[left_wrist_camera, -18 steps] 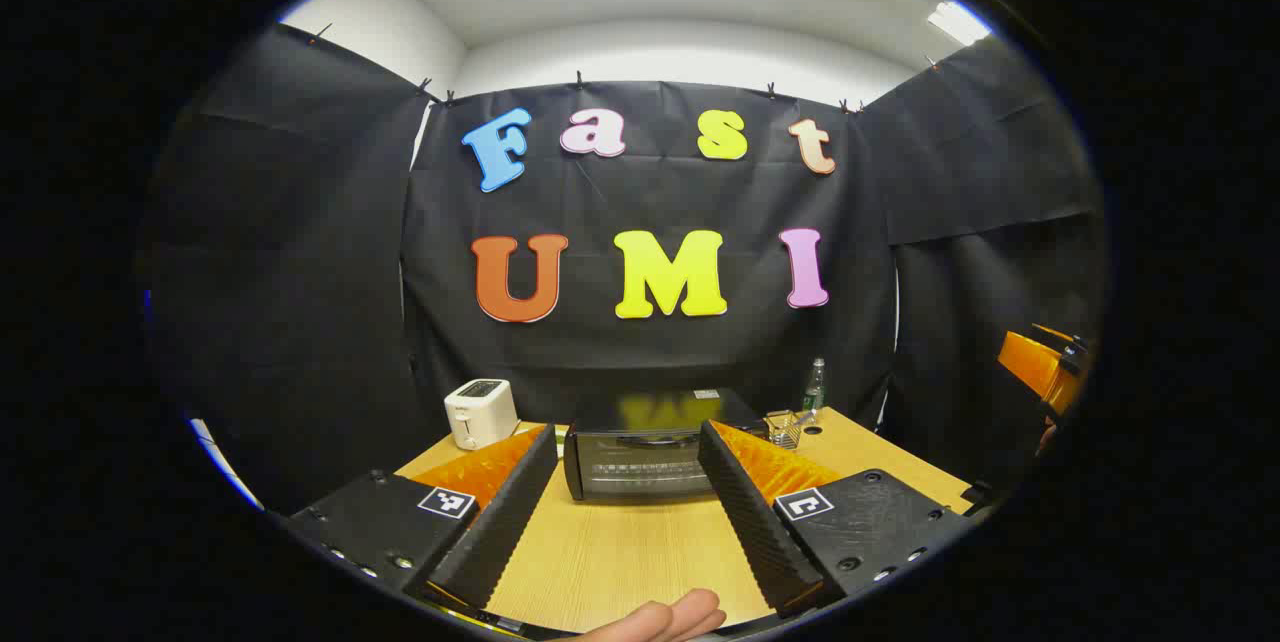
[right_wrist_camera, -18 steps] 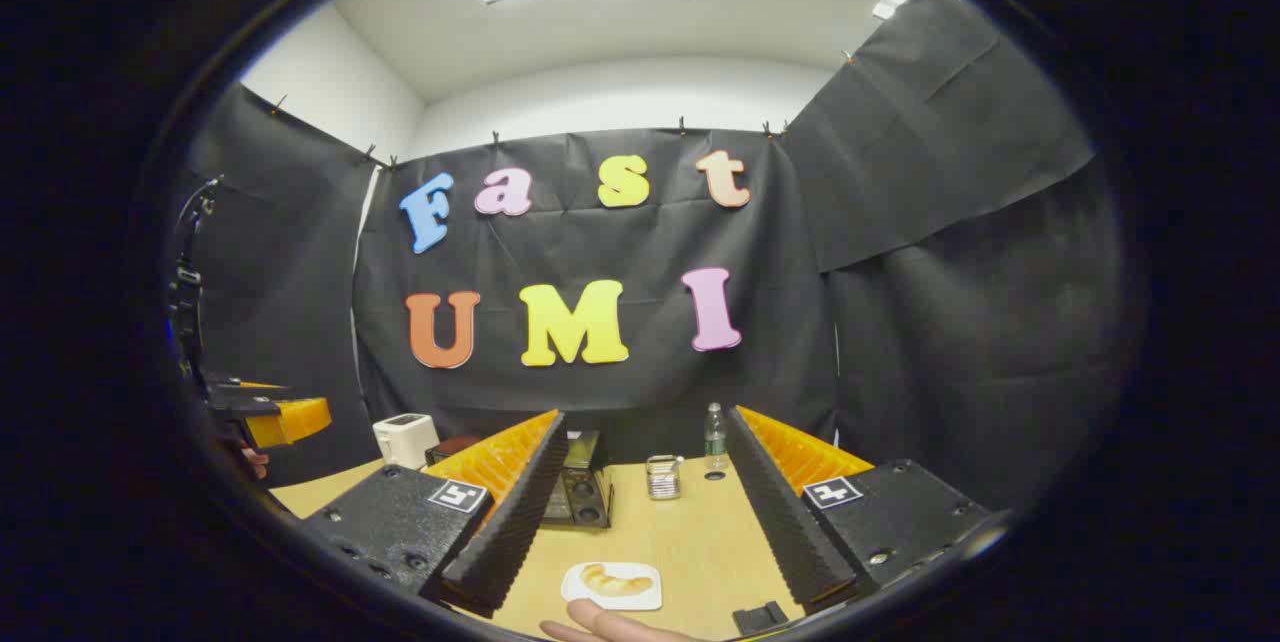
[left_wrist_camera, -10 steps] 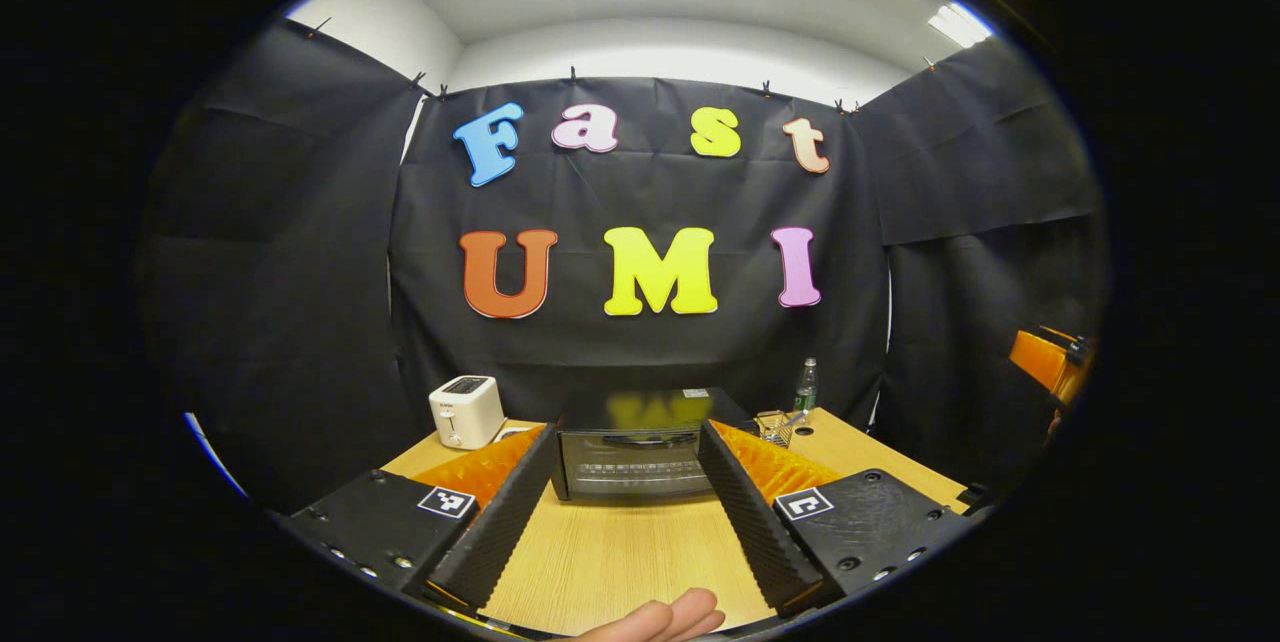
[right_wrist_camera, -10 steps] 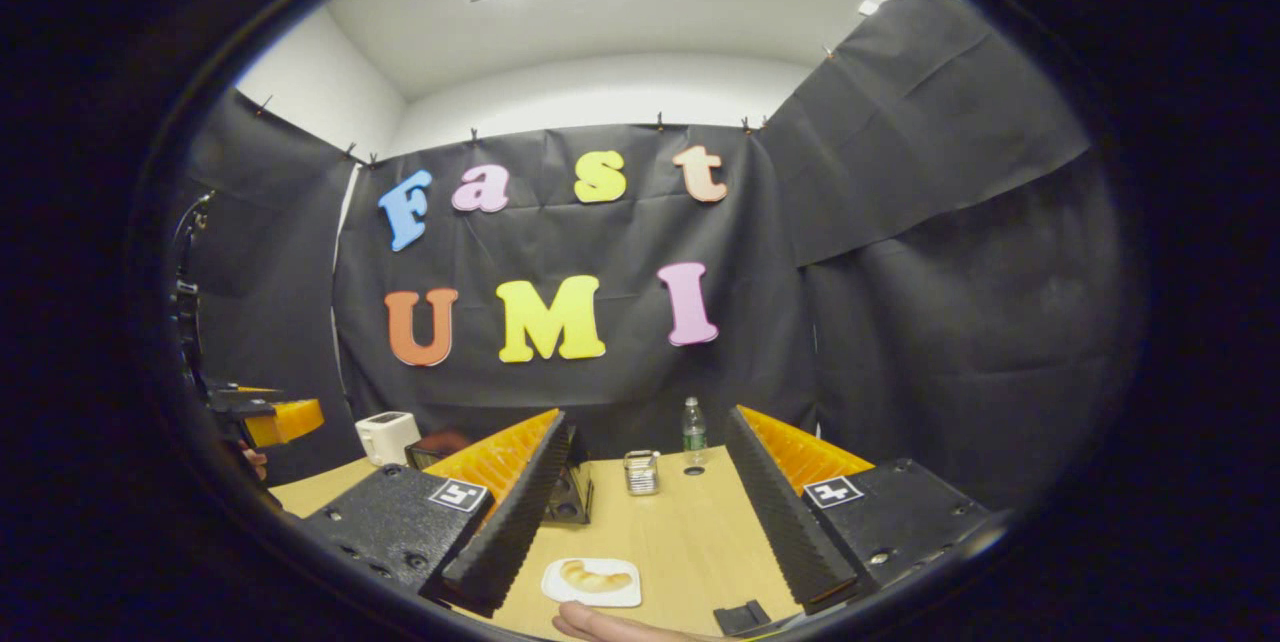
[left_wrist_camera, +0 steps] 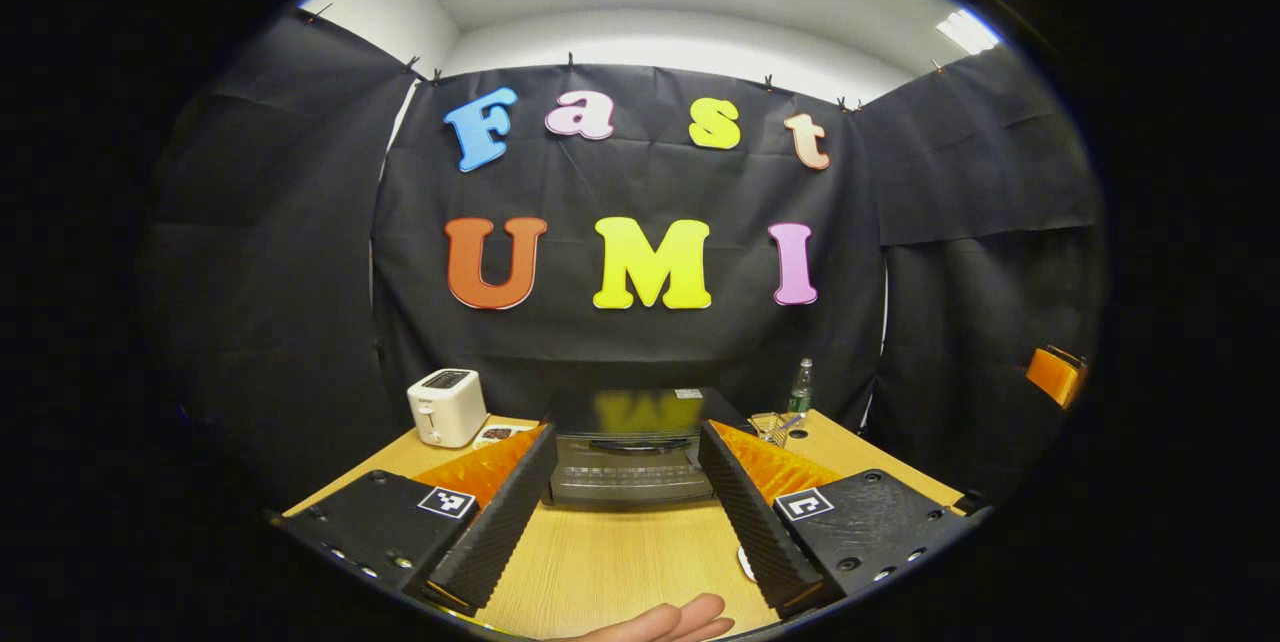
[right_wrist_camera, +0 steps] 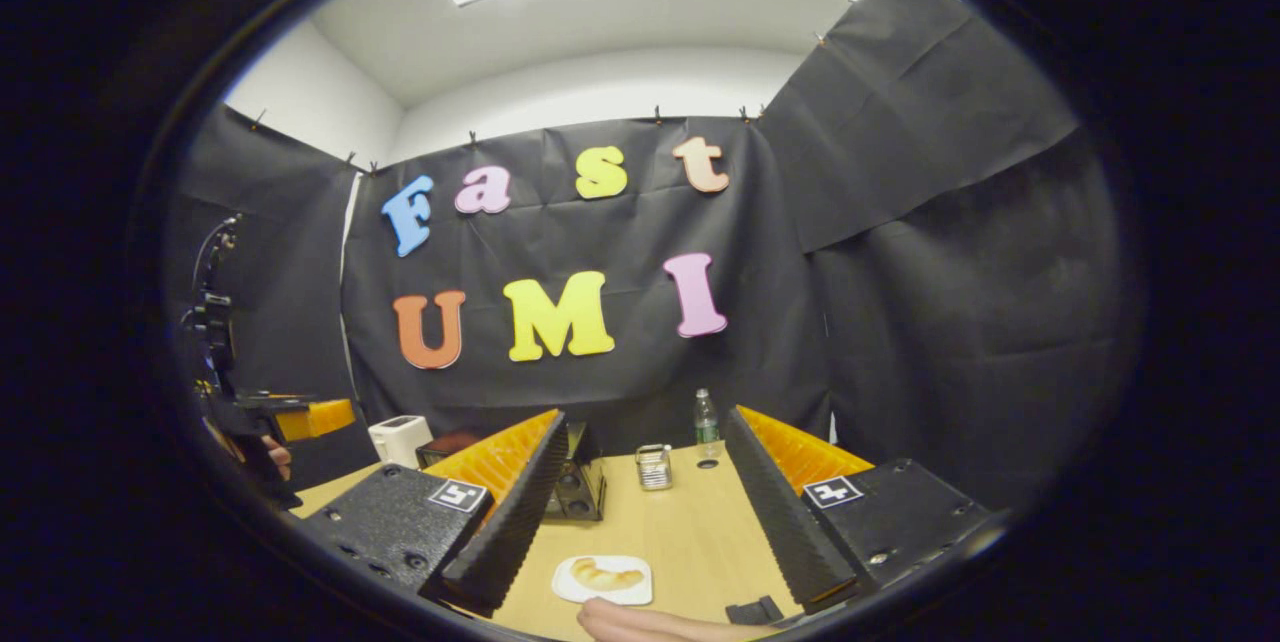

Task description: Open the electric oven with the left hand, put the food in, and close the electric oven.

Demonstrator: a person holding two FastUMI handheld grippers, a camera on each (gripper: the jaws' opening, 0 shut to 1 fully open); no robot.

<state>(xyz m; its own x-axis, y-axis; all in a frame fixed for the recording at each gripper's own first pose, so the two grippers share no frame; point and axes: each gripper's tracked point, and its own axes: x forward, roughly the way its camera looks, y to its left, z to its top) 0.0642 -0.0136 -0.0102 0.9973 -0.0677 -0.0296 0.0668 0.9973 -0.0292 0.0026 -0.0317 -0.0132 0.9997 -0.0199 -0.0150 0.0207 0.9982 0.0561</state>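
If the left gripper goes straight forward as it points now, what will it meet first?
Probably the electric oven, its closed door framed between the open left gripper fingers; bare table lies before it.

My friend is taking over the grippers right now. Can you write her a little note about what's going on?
Left gripper: open, holding nothing, aimed at the electric oven, not touching it.
Right gripper: open, holding nothing, above the table.
The croissant lies on its small white plate on the table, between the right gripper's fingers.
Done: nothing; the oven door is shut.
Left: open the door with the left gripper, put the croissant in, close the door.
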